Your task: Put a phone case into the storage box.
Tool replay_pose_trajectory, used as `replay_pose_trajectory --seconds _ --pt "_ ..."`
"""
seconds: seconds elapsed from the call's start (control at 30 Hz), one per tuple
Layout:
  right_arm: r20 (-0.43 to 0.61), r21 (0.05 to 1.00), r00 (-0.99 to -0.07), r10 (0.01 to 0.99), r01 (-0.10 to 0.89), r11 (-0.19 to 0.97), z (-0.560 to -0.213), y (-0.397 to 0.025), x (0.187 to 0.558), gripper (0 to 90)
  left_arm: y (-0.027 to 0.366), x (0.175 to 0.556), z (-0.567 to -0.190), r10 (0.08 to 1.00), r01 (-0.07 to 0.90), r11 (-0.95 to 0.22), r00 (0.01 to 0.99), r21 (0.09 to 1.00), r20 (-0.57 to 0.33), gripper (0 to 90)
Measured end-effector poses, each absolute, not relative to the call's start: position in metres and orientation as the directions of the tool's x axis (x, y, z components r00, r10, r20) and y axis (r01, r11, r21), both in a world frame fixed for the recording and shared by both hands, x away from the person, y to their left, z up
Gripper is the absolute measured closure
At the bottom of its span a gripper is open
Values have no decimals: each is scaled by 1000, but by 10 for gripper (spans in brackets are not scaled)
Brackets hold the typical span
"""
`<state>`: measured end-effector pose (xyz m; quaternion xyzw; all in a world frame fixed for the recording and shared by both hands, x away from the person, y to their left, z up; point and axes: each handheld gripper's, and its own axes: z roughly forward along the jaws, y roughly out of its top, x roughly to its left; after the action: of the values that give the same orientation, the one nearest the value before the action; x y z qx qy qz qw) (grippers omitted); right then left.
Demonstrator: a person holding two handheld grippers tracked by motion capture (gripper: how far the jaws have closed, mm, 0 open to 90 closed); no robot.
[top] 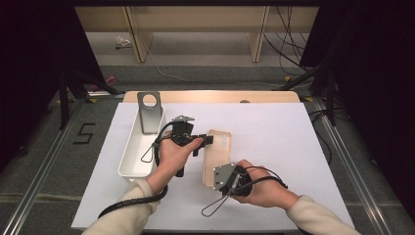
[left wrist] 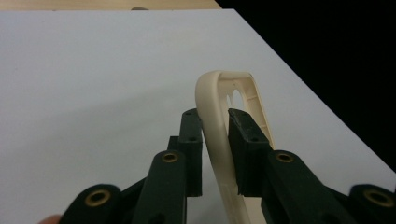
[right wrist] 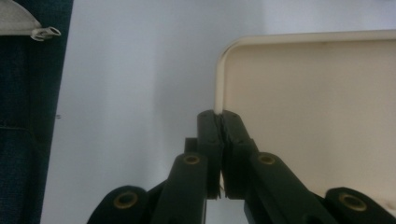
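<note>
A cream phone case lies lengthwise in the middle of the white table, its open inside facing up. My left gripper reaches in from the left and is shut on the case's left rim near the far end. The left gripper view has the curved rim pinched between the two black jaws of that gripper. My right gripper is at the case's near end. In the right gripper view the jaws of the right gripper are shut on the thin edge of the case near a corner.
A long white bin stands at the table's left side. A grey metal bracket with a round hole leans at its far end. A wooden board edges the far side. Dark blue fabric lies left of the table.
</note>
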<state>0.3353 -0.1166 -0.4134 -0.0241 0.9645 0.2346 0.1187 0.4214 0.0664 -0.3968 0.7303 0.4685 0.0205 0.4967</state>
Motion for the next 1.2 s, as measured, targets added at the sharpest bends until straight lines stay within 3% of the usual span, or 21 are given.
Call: replay_pose_trajectory --seconds 0.6,0.67,0.8,0.93,1.2 --pt "-246 432 -968 57 -57 900 -422 -119 344 862 58 410 -383 673 600 -74 619 797 -404 822" --pt "-257 440 -964 73 -49 897 -424 -119 345 774 58 408 -380 696 559 -112 634 821 -337 823" --pt "-284 494 -949 138 -22 869 -424 -124 349 585 65 407 -376 704 536 -92 631 839 -326 823" --pt "-271 562 -940 207 20 827 -419 -132 355 452 75 407 -373 731 493 -101 626 864 -272 822" --pt "-199 659 -919 340 131 741 -415 -151 365 285 96 407 -368 755 450 -86 611 889 -237 821"
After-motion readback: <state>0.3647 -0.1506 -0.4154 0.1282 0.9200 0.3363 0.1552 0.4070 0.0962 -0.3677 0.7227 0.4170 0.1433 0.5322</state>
